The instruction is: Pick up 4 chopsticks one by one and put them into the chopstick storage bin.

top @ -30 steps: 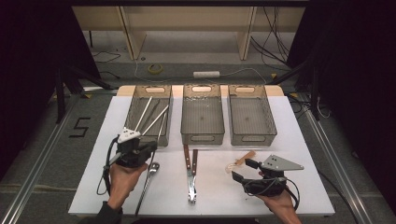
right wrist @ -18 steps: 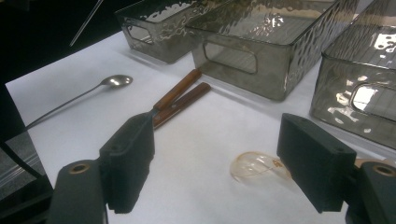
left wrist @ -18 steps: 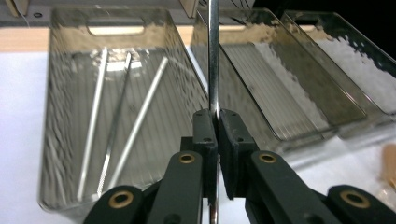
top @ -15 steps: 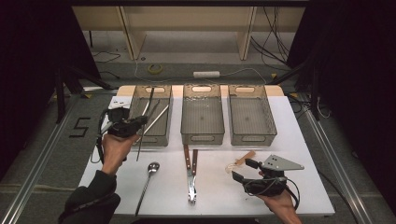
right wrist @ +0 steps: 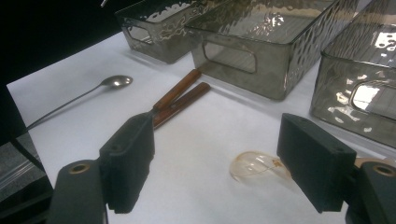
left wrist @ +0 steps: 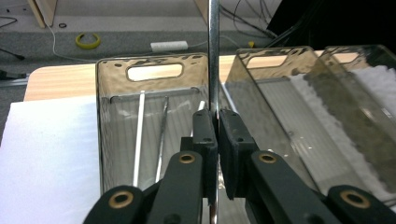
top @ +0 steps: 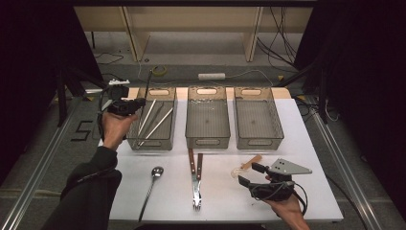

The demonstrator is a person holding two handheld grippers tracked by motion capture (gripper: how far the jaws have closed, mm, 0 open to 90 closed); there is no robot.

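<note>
1. Our left gripper (top: 136, 103) is clenched on a thin metal rod (left wrist: 214, 56), held upright above the left bin (top: 168, 140) near the table's (top: 306, 143) far-left corner.
2. That bin already holds other metal utensils (top: 155, 122).
3. Our right gripper (top: 250, 175) rests released near the front-right edge, jaws apart around a clear plastic spoon (right wrist: 254, 165), not touching it.
4. A metal spoon (top: 152, 184) and wooden-handled forks (top: 196, 175) lie along the front edge.

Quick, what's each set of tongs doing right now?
Left tongs: shut on a thin silver metal utensil above the left smoky plastic bin.
Right tongs: open, holding nothing.
</note>
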